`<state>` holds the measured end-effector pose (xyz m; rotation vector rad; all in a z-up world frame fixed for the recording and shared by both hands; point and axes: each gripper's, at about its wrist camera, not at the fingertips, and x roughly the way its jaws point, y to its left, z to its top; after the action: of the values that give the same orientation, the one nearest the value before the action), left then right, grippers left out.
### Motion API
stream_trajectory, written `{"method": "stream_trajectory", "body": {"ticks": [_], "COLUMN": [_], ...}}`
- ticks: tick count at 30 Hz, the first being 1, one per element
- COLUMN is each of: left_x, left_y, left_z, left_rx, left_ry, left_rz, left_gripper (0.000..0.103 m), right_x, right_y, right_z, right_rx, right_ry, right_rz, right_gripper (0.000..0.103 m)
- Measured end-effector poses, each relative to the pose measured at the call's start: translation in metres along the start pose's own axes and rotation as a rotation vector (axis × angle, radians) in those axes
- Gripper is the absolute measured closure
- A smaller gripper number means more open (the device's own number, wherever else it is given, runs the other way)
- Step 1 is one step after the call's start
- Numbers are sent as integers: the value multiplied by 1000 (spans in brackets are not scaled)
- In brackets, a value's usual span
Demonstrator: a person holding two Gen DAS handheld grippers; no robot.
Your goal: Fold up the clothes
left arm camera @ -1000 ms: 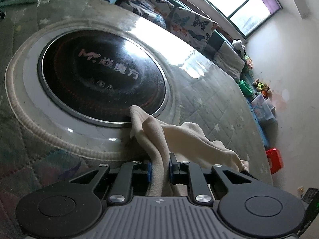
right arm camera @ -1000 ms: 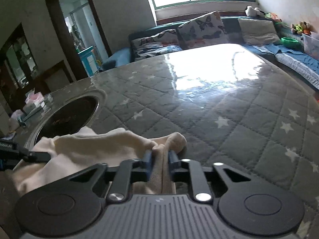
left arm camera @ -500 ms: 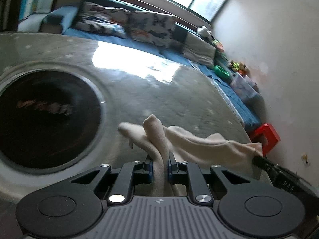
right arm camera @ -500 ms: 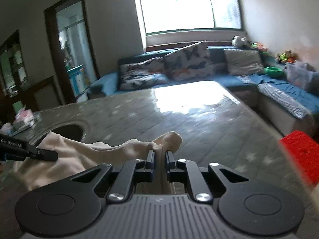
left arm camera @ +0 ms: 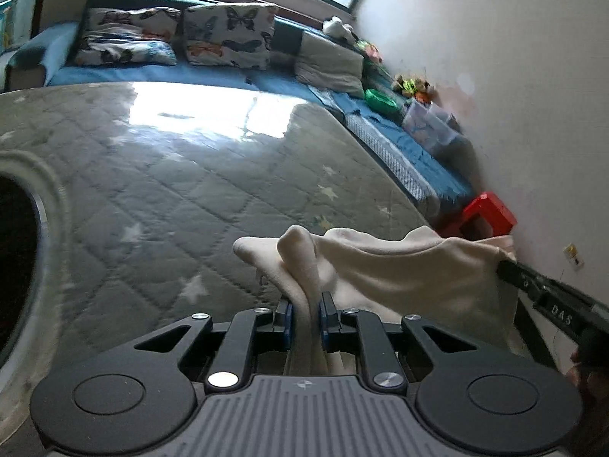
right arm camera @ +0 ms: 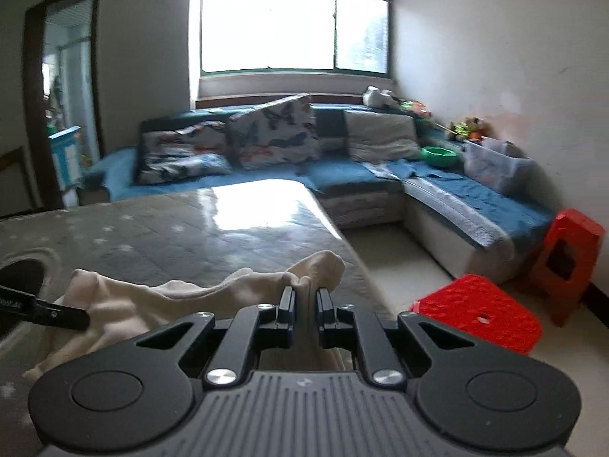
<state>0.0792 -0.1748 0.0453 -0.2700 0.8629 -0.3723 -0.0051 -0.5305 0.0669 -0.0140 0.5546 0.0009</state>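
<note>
Left wrist view: mounted just behind the left gripper (left arm camera: 306, 310), close above the grey quilted star-patterned table cover (left arm camera: 190, 175), looking down and across toward the far right edge and the blue corner sofa (left arm camera: 399, 144).

Right wrist view: set just behind the right gripper (right arm camera: 304, 302), higher and more level, facing over the cover's (right arm camera: 190, 224) far edge to the bright window (right arm camera: 293, 23).

Shared by both: the cream cloth (left arm camera: 399, 270) (right arm camera: 171, 301), the sofa (right arm camera: 456, 198), butterfly-print cushions (left arm camera: 228, 34) (right arm camera: 272, 137), red plastic stool (left arm camera: 491, 215) (right arm camera: 567, 262).
</note>
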Motion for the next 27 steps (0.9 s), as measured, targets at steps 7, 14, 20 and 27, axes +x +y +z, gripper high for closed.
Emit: {"method": "stream_trajectory", "body": {"ticks": [7, 14, 20, 27], "left_x": [15, 2, 10, 35], "left_y": [6, 2, -16, -37], "left_z": [-6, 4, 17, 23], "left_rx": [17, 33, 79, 152], "left_ry": [24, -31, -46, -31], "left_rz": [52, 98, 63, -14], "left_gripper": [78, 62, 61, 63], "right_x": [40, 46, 63, 83], "right_y": [-9, -7, 14, 26], "right_z": [-19, -18, -13, -8], "right_rx": [-28, 4, 16, 21], "right_ry": [108, 128, 152, 141], "right_rz": [-101, -4, 101, 127], "right_gripper": [90, 89, 89, 89]}}
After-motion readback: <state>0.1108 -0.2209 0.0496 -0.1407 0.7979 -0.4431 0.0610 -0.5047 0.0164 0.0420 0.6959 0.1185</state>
